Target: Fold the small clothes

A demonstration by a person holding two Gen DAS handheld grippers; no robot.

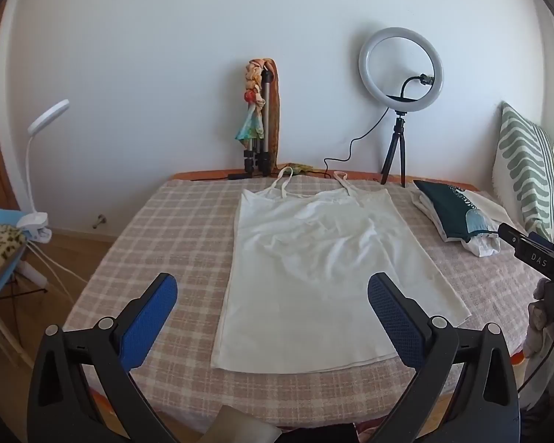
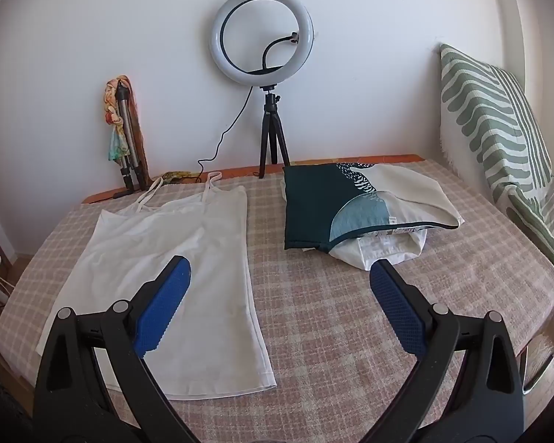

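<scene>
A white strappy top point(image 1: 314, 258) lies flat and unfolded on the checked tablecloth point(image 1: 166, 229), straps toward the wall. My left gripper point(image 1: 273, 288) is open and empty, held above the top's near hem. In the right wrist view the top point(image 2: 188, 258) lies at the left. My right gripper point(image 2: 280, 277) is open and empty, above the cloth point(image 2: 332, 313) just right of the top. The right gripper's body point(image 1: 535, 254) shows at the right edge of the left wrist view.
A pile of folded clothes with a dark green and white piece on top point(image 2: 358, 210) lies at the right back. A ring light on a tripod point(image 2: 266, 51), a folded tripod with scarves point(image 2: 123, 129) and a striped cushion point(image 2: 498, 140) stand along the wall. A clip lamp point(image 1: 40, 170) and chair are left.
</scene>
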